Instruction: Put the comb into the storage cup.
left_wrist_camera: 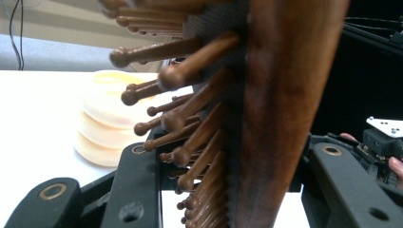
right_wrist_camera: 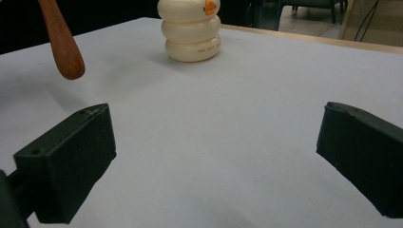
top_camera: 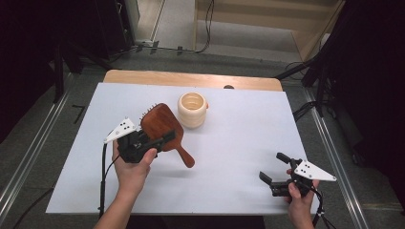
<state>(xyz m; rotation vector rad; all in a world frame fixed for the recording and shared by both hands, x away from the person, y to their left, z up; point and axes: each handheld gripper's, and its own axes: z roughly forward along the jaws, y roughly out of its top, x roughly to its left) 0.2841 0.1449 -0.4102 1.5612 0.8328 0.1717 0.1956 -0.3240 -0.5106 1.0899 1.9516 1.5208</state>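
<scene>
The left claw (top_camera: 160, 139) is clamped on the head of the brown wooden paddle hairbrush (top_camera: 162, 125), lifted above the white tabletop (top_camera: 239, 143). Its long handle points down-right toward the right claw (top_camera: 273, 172), which stands wide and empty. The cream ribbed holder (top_camera: 193, 110) stands just behind the brush, nearer the left hand.

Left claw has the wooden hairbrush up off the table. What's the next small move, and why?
Probably carry the brown wooden paddle hairbrush toward the cream ribbed cup and tip the handle down over its open mouth. The left claw is shut on the brush head, the handle hangs free, and the right claw is open and apart.
</scene>
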